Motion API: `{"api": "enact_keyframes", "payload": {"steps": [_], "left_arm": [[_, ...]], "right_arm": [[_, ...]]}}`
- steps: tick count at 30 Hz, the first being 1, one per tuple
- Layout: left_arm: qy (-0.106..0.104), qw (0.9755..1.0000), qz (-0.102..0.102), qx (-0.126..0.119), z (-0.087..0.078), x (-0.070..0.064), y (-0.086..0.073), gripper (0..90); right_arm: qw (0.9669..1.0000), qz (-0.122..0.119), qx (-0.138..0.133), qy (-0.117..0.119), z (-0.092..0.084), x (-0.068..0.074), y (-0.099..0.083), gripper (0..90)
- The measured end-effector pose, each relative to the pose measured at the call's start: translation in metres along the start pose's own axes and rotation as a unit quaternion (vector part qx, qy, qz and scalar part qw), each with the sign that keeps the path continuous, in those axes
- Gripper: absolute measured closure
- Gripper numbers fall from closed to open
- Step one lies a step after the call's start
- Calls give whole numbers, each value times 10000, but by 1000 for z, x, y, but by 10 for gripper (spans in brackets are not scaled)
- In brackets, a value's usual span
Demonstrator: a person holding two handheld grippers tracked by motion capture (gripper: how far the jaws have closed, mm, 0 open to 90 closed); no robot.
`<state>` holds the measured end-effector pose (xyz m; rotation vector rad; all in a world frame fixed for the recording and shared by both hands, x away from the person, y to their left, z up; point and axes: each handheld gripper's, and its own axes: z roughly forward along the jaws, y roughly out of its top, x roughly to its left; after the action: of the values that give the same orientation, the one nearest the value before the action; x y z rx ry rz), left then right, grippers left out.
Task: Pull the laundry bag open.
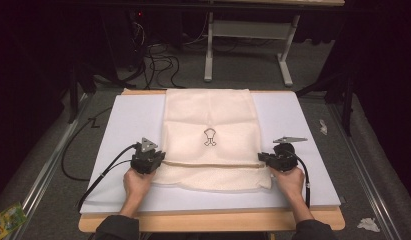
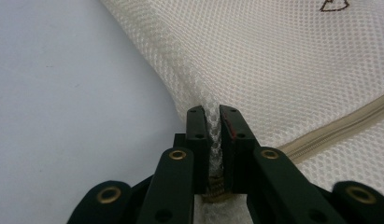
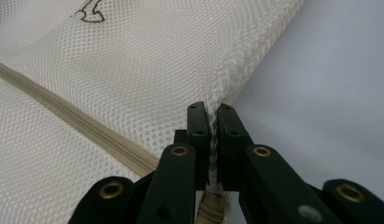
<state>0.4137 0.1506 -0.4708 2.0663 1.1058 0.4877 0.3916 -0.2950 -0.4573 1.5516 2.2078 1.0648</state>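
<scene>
Two grippers, one in each of my hands, are pinching the cream mesh laundry bag [image 1: 208, 132] at its opposite side edges. My left gripper [image 2: 214, 122] has its jaws drawn nearly together, with a bunched fold of the bag's mesh clamped between them, right where the tan zipper [image 2: 337, 128] runs in to meet the edge. My right gripper [image 3: 213, 121] is closed even tighter on the other edge, only a thin sliver of mesh showing between its jaws, at the far end of that same zipper.

The bag lies flat in the middle of the pale foam mat [image 1: 128, 120] that covers the wooden table [image 1: 208, 222], its far end reaching the mat's far edge. Its zipper runs straight across between my two grippers, and a small dark logo [image 1: 209, 136] sits just beyond it. Whether anything is inside the bag, I cannot tell; it lies thin and flat.
</scene>
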Motion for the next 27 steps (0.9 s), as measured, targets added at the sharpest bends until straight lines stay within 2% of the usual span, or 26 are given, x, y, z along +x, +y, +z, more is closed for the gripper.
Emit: {"api": "enact_keyframes", "payload": {"steps": [7,11,15,19,27], "left_arm": [[75,9999,53,-68,2,-1,-5,799],[149,9998,107,-40,5,-2,-9,757],[171,9998,103,-70,7,-3,-11,738],[173,9998,-62,-113,7,0,-13,691],[248,9996,-30,-130,8,-2,-13,665]], "right_arm": [[10000,-4,53,20,1,-1,0,858],[9999,93,112,73,3,-3,0,836],[9994,226,200,148,3,-6,-1,770],[9987,360,296,200,0,-9,-1,719],[9961,566,606,293,-3,-12,-5,624]]}}
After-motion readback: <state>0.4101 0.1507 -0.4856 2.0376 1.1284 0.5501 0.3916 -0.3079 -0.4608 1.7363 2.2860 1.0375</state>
